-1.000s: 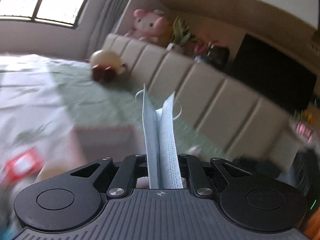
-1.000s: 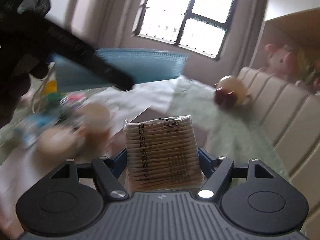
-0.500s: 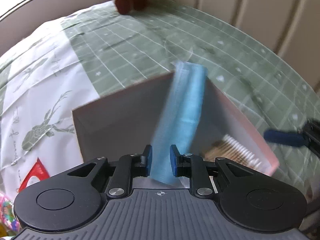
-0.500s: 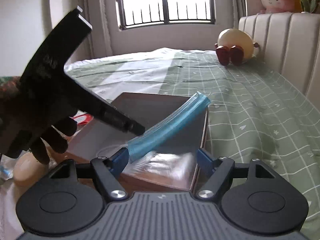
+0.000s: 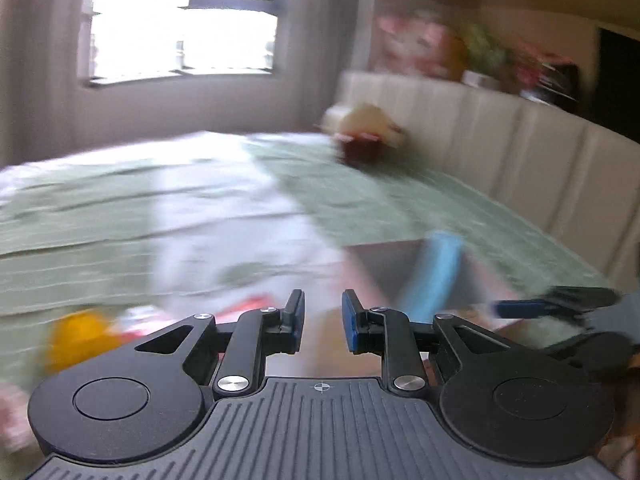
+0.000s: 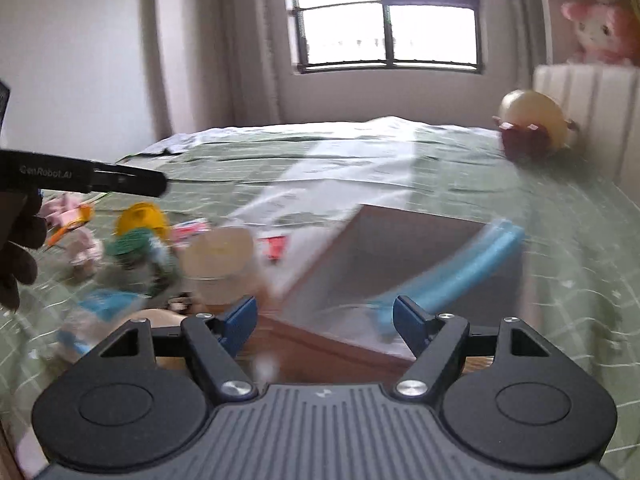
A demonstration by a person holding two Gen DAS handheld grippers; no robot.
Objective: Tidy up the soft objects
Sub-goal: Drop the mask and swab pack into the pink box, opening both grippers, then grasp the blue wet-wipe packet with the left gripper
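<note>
A blue face mask (image 6: 464, 268) lies draped across the open brown box (image 6: 404, 236) on the green bedspread; it also shows in the left wrist view (image 5: 436, 276), in the box (image 5: 384, 256). My left gripper (image 5: 322, 322) is open and empty, raised to the left of the box. My right gripper (image 6: 324, 320) is open wide and empty, just in front of the box. The cotton swab pack is not visible. The left gripper's body (image 6: 84, 178) shows at the left of the right wrist view.
Several small soft items lie left of the box: a yellow and green toy (image 6: 138, 232), a pink toy (image 6: 72, 220), a round beige item (image 6: 220, 252), a blue packet (image 6: 104, 308). A cream plush (image 6: 532, 120) sits by the padded headboard (image 5: 520, 152).
My left gripper has let go of the blue mask, opened and swung up and left. My right gripper has stayed open, the swab pack gone from it, and drawn back a little.
</note>
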